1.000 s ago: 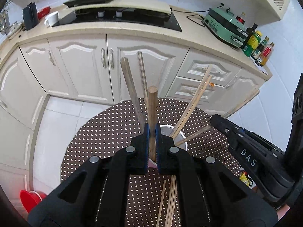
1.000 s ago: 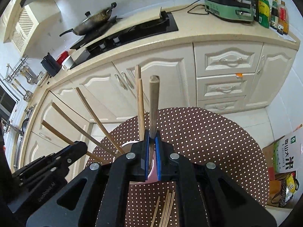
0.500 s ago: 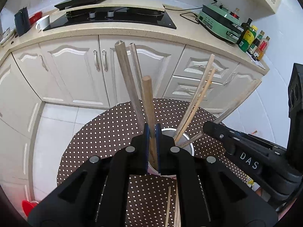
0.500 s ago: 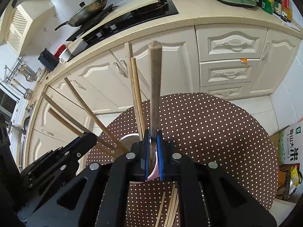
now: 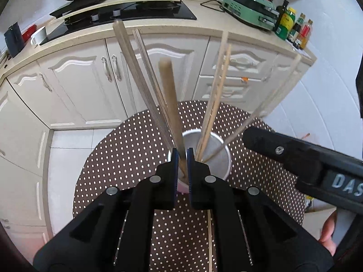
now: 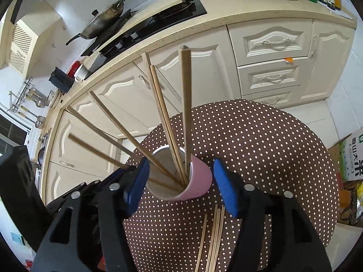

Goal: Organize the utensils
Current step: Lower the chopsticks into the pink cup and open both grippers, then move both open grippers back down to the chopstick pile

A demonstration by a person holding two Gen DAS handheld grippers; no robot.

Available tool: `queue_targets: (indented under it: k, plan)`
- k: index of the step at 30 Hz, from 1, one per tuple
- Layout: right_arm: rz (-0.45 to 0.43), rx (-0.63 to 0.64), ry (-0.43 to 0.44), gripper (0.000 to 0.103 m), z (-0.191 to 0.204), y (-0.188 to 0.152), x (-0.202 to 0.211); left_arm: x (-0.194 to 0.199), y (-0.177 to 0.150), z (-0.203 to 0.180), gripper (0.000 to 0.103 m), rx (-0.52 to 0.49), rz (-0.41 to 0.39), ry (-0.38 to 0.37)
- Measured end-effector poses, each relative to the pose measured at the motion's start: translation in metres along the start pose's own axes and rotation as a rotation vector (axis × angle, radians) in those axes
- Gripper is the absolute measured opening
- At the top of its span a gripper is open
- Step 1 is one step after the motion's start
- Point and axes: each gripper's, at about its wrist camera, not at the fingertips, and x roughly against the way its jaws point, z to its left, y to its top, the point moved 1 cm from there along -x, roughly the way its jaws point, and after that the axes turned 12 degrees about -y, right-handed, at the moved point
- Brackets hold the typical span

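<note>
Chopsticks (image 6: 168,122) mostly stand in the pink cup (image 6: 199,181), which sits between the right gripper (image 6: 181,183) jaws, just opened and apart. Left gripper (image 5: 181,163) jaws clamp one chopstick (image 5: 170,104) above the cup. About four (hard to count) lie loose on the tabletop (image 6: 261,140) below the jaws.

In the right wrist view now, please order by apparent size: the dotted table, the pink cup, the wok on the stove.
1. Dotted table, largest.
2. Pink cup.
3. Wok, smallest as seen, but it stands far from the camera, so its true size against the cup is unsure.
</note>
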Motion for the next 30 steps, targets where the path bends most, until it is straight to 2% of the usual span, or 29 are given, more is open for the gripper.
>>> queue_targets:
  k: [11,19,30]
  plan:
    - [-0.027,-0.027,-0.04,0.075,-0.017,-0.02,0.025,0.013,-0.017,-0.015,0.008,-0.022,0.006,-0.003]
    - [-0.02,-0.032,-0.055,0.082,-0.026,-0.04,0.038,0.03,-0.03,-0.025,0.008,-0.014,0.0,0.008]
    - [0.015,0.009,-0.084,0.09,-0.029,-0.08,0.047,0.058,-0.071,-0.035,0.008,0.02,-0.018,0.033]
